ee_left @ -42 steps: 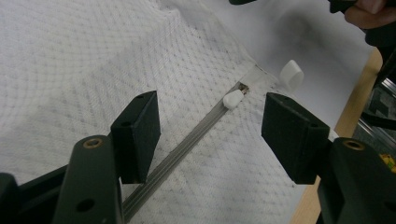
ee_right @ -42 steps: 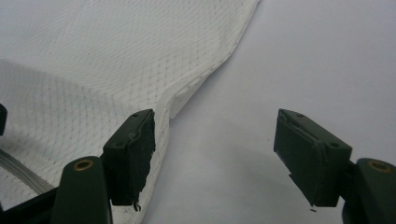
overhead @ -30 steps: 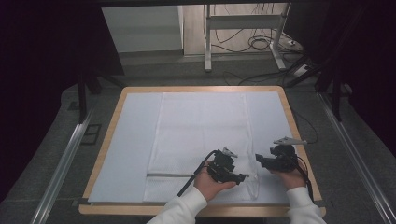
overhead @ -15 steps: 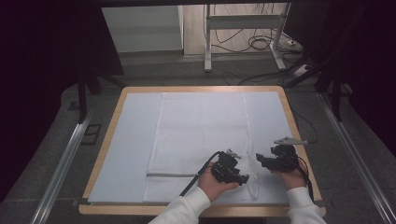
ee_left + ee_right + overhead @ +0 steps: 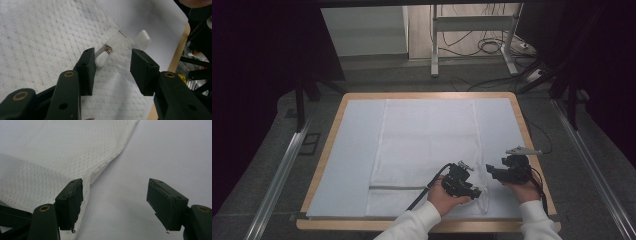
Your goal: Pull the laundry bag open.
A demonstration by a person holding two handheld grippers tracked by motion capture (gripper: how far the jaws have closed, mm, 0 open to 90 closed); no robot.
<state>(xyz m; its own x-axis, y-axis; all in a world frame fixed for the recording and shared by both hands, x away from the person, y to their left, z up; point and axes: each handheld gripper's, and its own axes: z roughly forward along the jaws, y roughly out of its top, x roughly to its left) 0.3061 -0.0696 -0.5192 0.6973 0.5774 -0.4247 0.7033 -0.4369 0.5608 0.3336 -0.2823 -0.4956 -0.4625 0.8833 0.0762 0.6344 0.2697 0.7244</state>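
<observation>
A white mesh bag (image 5: 429, 145) lies flat on the pale mat (image 5: 354, 165), with a grey zipper line (image 5: 397, 188) near its front end. My left gripper (image 5: 472, 191) rests on the bag's front right part. In the left gripper view it (image 5: 113, 60) is open, and a white zipper pull (image 5: 102, 59) lies on the mesh (image 5: 45, 37) just beside its left jaw. A second white rounded piece (image 5: 143, 38) lies beyond the right jaw. My right gripper (image 5: 491, 172) is open just right of the bag. In its own view it (image 5: 116, 192) straddles the bag's edge (image 5: 105, 165) and bare mat (image 5: 162, 150).
The mat covers a wooden-rimmed table (image 5: 532, 150). The table's front edge (image 5: 178, 50) shows close by in the left gripper view. Metal rails (image 5: 279, 175) run along both sides on the floor. Cables and a stand's legs (image 5: 472, 47) lie beyond the far edge.
My left gripper has slid a little to the right and toward the front over the bag. The right gripper has stayed about where it was.
</observation>
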